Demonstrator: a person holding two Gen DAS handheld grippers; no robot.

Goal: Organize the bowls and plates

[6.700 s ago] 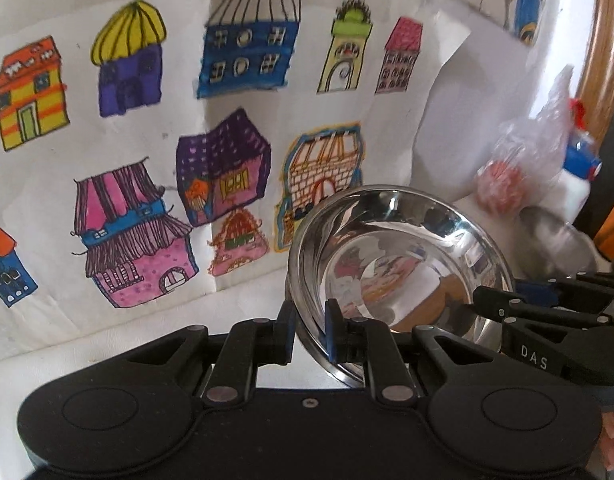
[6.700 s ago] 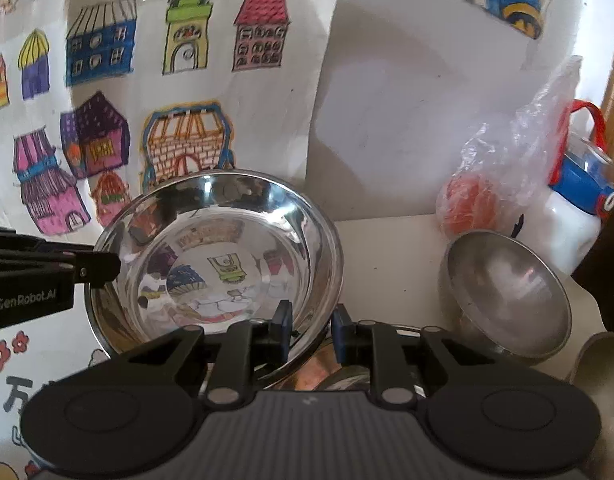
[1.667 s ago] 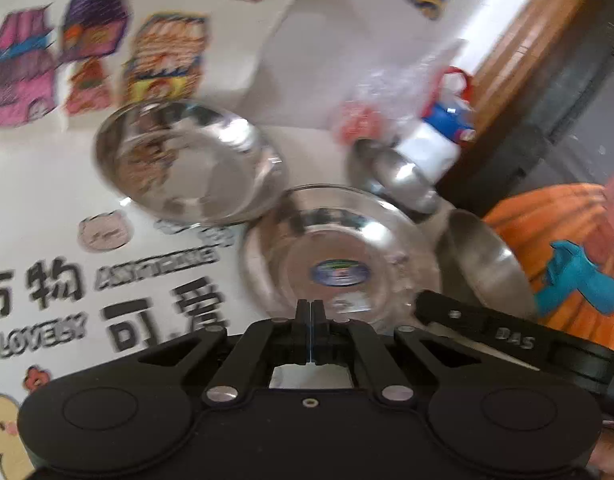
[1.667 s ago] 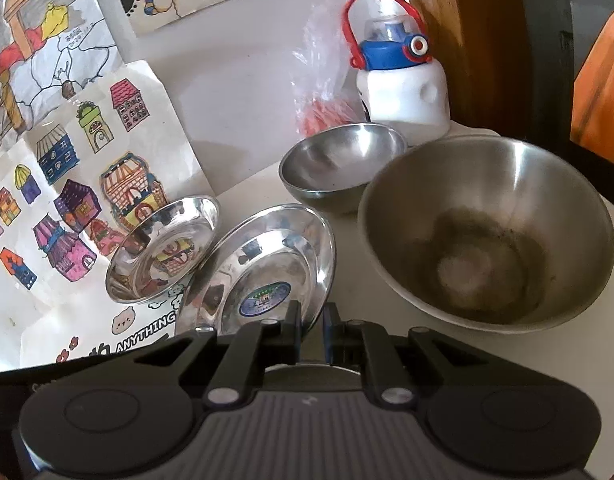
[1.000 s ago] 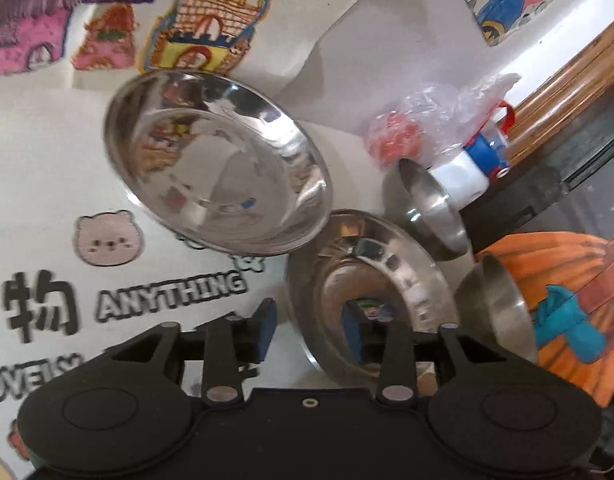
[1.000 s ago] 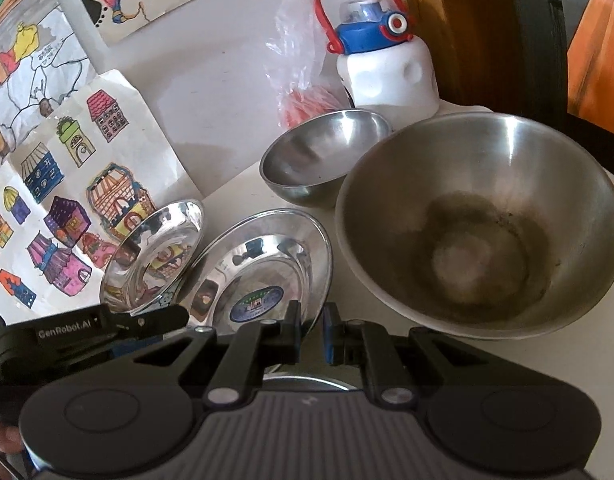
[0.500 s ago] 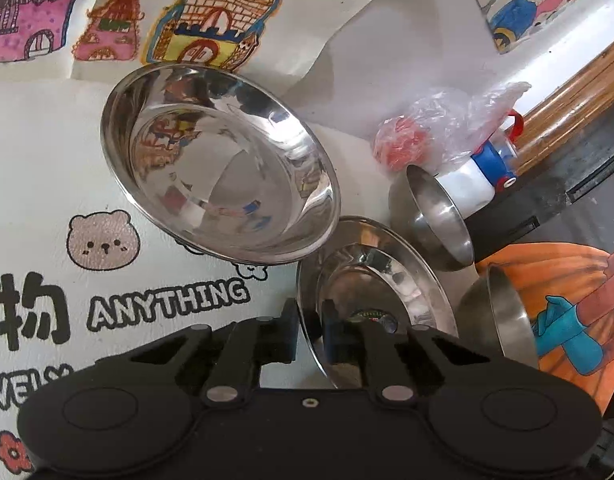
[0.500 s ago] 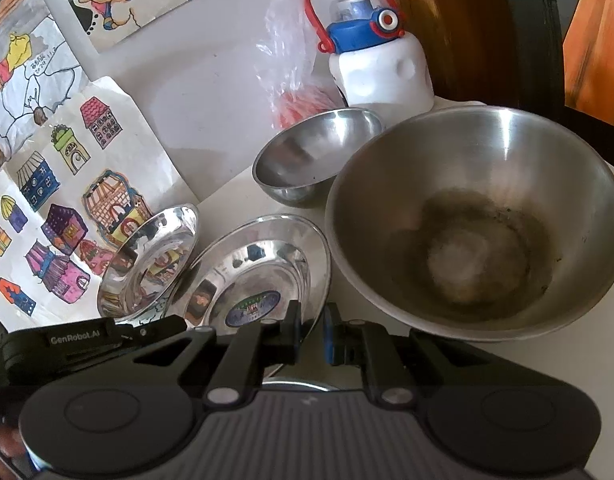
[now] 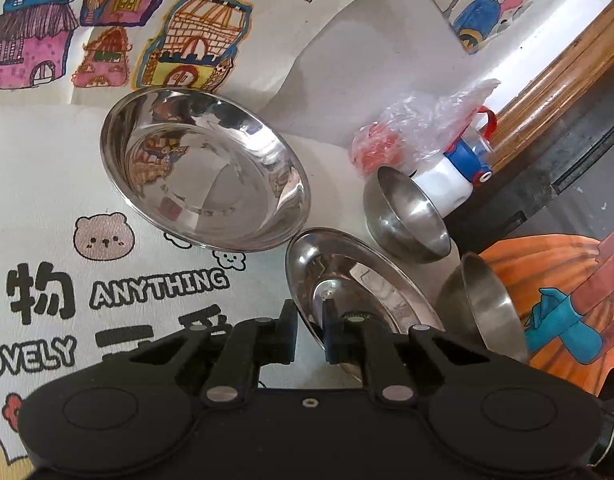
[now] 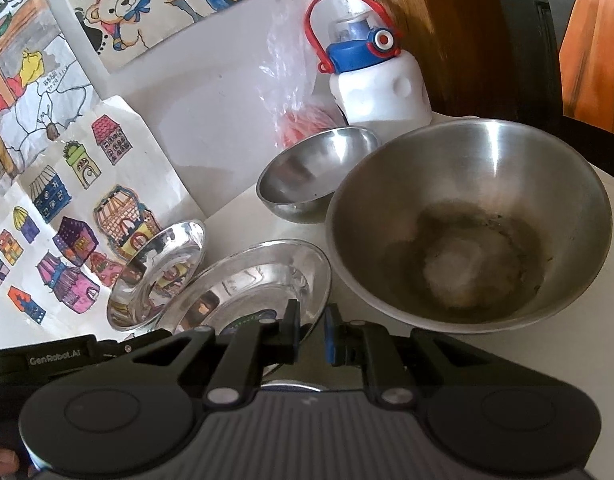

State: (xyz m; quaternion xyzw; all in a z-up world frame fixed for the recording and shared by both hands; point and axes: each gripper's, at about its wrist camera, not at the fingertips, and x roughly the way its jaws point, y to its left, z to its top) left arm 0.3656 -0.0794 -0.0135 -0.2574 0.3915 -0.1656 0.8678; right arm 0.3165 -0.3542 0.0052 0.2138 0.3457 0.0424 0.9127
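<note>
A steel plate with a sticker (image 9: 359, 276) (image 10: 251, 284) is tilted off the table, gripped on two sides of its rim. My left gripper (image 9: 309, 330) is shut on its left rim. My right gripper (image 10: 310, 330) is shut on its near right rim. A shinier deep plate (image 9: 203, 172) (image 10: 159, 272) rests on the table to the left, apart from it. A small steel bowl (image 9: 407, 216) (image 10: 315, 176) sits behind. A large steel bowl (image 10: 467, 232) (image 9: 483, 312) stands at the right.
A white bottle with blue lid and red handle (image 10: 375, 76) (image 9: 455, 172) and a plastic bag with something red (image 9: 391, 140) stand against the wall. Children's drawings (image 9: 107, 28) cover the wall and a printed mat (image 9: 47, 208) covers the table. The table edge is at the right.
My left gripper opened, closed in on the sticker plate's rim and shut on it. My right gripper kept its hold on that plate. The plate now sits more tilted.
</note>
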